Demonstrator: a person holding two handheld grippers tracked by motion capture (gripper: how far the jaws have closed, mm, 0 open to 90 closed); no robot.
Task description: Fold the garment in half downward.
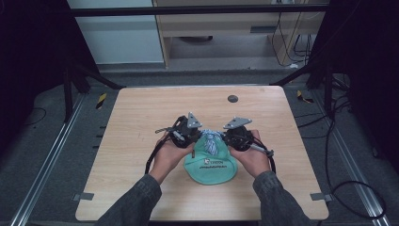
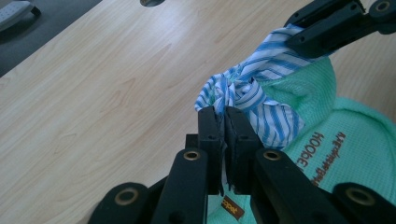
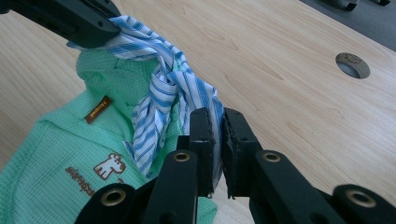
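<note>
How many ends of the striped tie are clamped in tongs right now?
2. One end of the blue-striped tie is in the left tongs; the other is in the right tongs, above the green bag.

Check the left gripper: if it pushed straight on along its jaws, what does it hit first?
The left gripper is already shut on the striped tie. Straight on, it would press into the tie's knot, then likely the right gripper holding the other end; depth unclear.

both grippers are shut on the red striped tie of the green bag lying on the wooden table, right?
Not quite: the striped tie is blue and white, not red, as the left gripper view shows. The rest holds: the left gripper and the right gripper are each shut on it, and the green bag lies on the wooden table.
</note>
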